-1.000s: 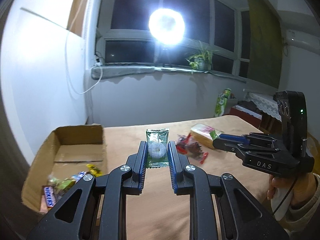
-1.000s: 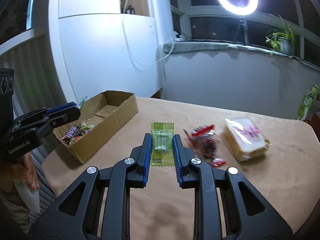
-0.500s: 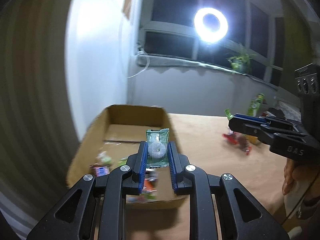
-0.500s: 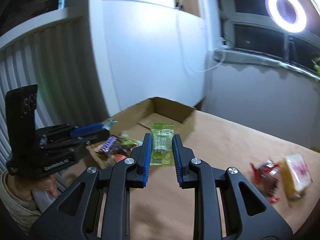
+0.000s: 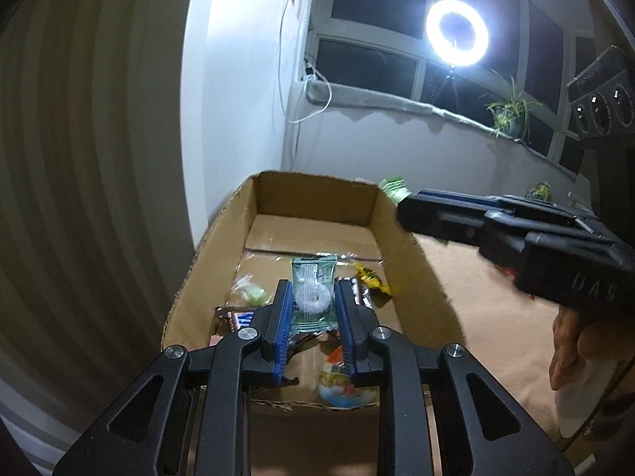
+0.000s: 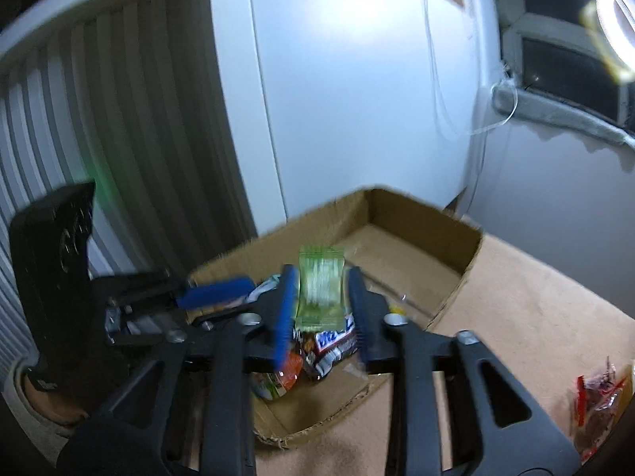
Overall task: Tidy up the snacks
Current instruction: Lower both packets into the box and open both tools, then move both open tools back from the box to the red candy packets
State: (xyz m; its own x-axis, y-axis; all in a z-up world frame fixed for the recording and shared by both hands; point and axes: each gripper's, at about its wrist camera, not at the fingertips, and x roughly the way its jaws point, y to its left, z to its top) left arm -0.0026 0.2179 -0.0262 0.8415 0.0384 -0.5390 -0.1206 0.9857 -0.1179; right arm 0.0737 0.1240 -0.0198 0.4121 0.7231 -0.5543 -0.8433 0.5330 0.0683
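Observation:
My left gripper [image 5: 312, 297] is shut on a dark green packet with a white ring candy [image 5: 313, 291] and holds it over the open cardboard box [image 5: 412, 261]. My right gripper [image 6: 323, 291] is shut on a light green snack packet [image 6: 320, 285] above the same box [image 6: 466, 261]. Several wrapped snacks, among them a Snickers bar [image 6: 331, 347], lie in the box's near end. The right gripper shows at the right of the left wrist view [image 5: 401, 206], its packet's tip sticking out. The left gripper's blue fingers [image 6: 216, 291] show at the left of the right wrist view.
The box stands at the tan table's [image 6: 528, 317] left end beside a white wall [image 5: 234, 99] and a ribbed panel. A red wrapped snack [image 6: 595, 392] lies on the table at the right. A ring light [image 5: 456, 31] and a plant [image 5: 510, 113] stand by the window.
Both grippers have swung left from the table middle, still holding their packets, and now hang over the box. The right wrist view is blurred by motion.

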